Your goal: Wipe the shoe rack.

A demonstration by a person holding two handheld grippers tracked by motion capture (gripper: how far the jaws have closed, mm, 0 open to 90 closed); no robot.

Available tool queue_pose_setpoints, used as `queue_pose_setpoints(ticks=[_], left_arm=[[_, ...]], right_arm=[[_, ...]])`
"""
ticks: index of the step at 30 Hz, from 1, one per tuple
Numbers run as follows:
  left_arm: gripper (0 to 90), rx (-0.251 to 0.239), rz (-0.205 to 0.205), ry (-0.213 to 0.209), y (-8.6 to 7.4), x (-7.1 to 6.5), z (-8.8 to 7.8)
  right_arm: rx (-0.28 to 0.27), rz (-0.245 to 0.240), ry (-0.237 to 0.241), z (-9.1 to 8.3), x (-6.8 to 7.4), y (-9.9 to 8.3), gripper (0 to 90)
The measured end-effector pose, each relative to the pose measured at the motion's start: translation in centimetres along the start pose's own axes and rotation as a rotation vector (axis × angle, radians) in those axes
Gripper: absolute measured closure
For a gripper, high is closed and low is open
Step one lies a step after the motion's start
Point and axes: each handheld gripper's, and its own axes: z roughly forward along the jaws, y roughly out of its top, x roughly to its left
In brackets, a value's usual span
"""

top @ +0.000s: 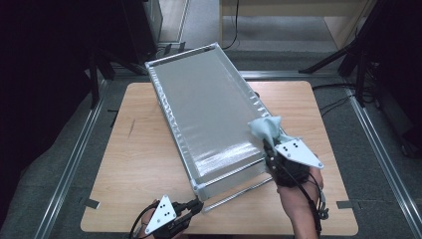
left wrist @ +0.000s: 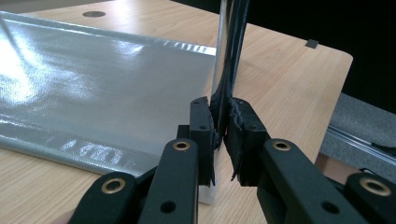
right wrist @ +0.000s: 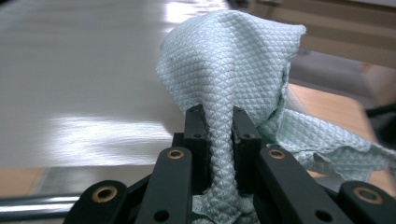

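Wiping the screen with a cloth

Left gripper (top: 195,206) is clamped on the frame's (top: 199,186) near corner post, steadying it; right gripper (top: 268,145) pinches the cloth (top: 265,126) on the screen's (top: 204,107) right edge. Next, I judge: sweep it across the sheet, pressing evenly.

Left gripper (top: 195,207), right gripper (top: 268,144): jaws clamped.

Silver screen sheet (top: 204,114): glossy, smooth film, embossed ribbed edges; frame post (left wrist: 229,51): polished metal; cleaning cloth (right wrist: 233,70): pale green, matt, diamond-weave textile; tabletop (top: 134,164): light wood-grain laminate; gripper arms: matt black plastic, brass rivets.
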Motion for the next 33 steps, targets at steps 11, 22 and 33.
queue_pose_setpoints(ticks=[11,22,33], left_arm=[[81.7,0.001,0.003,-0.002,0.0,0.1,0.0],[81.7,0.004,-0.005,-0.001,0.0,0.0,0.0],[81.2,0.006,-0.027,-0.006,0.0,0.1,0.0]], right_arm=[[-0.046,-0.075,0.229,-0.7,6.5,0.2,49.7],[-0.052,-0.013,0.157,-0.9,5.2,-0.7,78.8],[-0.08,-0.113,0.338,-1.0,9.8,-0.7,81.0]])
